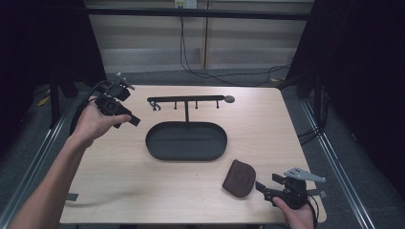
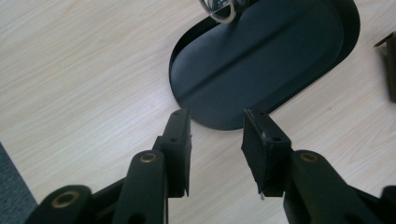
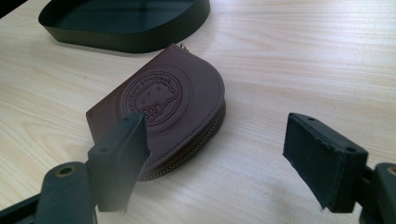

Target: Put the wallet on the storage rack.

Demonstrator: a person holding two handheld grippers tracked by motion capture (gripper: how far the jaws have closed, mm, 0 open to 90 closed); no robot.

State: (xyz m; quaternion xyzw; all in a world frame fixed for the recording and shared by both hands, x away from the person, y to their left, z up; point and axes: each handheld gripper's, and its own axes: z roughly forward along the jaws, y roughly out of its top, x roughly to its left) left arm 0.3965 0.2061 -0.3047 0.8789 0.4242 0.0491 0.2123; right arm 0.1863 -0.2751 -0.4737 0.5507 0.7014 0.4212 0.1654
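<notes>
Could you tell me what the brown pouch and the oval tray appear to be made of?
The brown pouch looks like matte leather or imitation leather: embossed round emblem, stitched zipper edge. The oval tray seems to be thin, matte-black painted metal, judging by its slim upright rim.

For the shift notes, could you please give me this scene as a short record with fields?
surface: wooden table
tray: black oval tray, nothing in it
rack: black hook stand rising from the tray's far edge, a metal ring on its left hook
pouch: brown leather coin pouch, flat on the table, near the tray
left gripper: open, above the table by the tray's end
right gripper: open, beside the pouch
</notes>
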